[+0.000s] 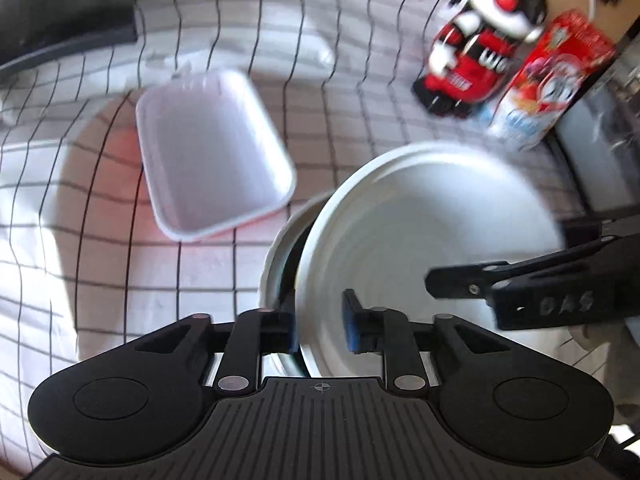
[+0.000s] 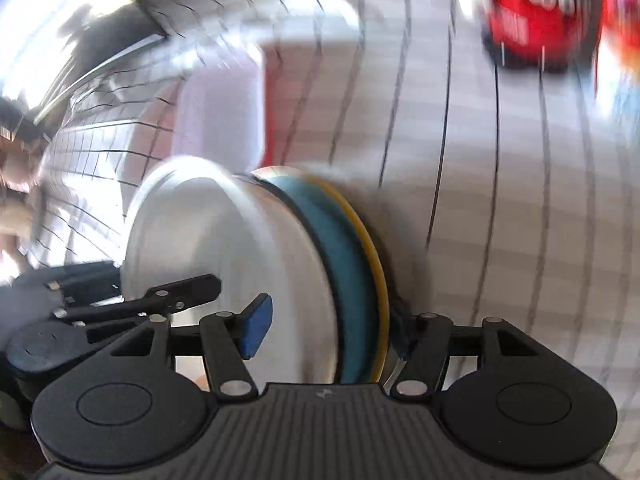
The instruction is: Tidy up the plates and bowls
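A round white plate [image 1: 424, 236] sits on top of another round dish whose pale rim [image 1: 276, 248] shows at its left. My left gripper [image 1: 320, 326] straddles the top plate's near edge, its blue pads apart and not pressing it. In the right wrist view the same white plate [image 2: 224, 248] lies over a blue dish with a yellow rim [image 2: 352, 280]. My right gripper [image 2: 332, 328] spans the edge of this stack with its jaws wide; its right pad is hidden behind the dishes. A white rectangular tray [image 1: 212, 152] lies on the checked cloth to the left.
A red, white and black toy robot [image 1: 476, 40] and a red box [image 1: 552, 80] stand at the back right. A dark laptop-like object [image 1: 60, 12] lies at the back left. The checked tablecloth [image 1: 120, 260] covers the table. Both views are motion-blurred.
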